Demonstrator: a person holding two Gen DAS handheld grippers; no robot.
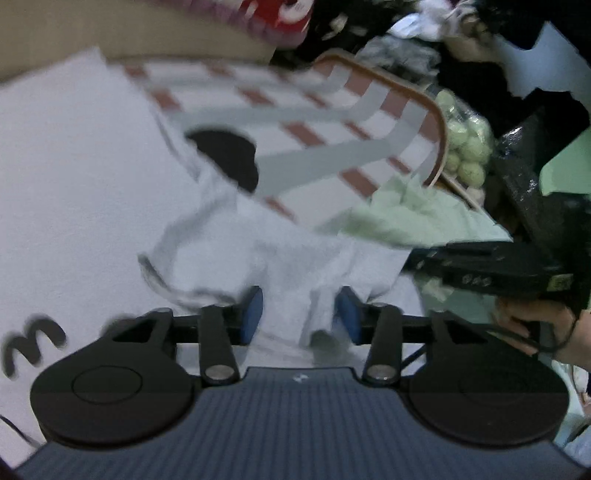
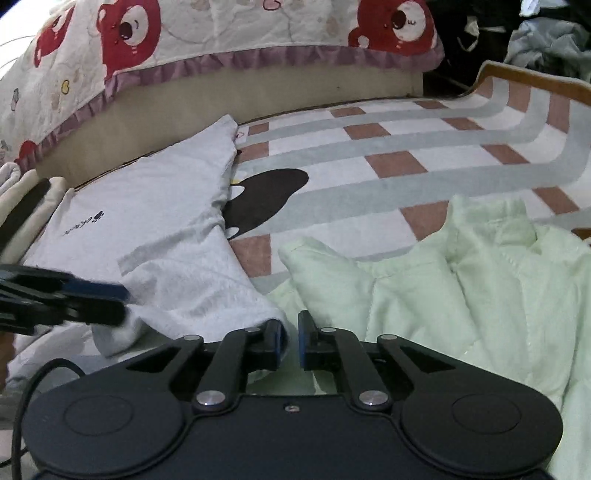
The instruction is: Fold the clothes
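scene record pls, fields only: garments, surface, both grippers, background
garment in work: grey-white shirt, partly folded, small dark print on it
second garment: pale green padded jacket, crumpled, right of the shirt
surface: checked rug with grey stripes, brown squares and a black shape
left gripper: jaws pinched on a bunched fold of the shirt
right gripper: jaws nearly together at the shirt's near edge; hold on cloth not clear
background: bear-print quilt with a purple frill, dark clothes pile
left view: motion-blurred
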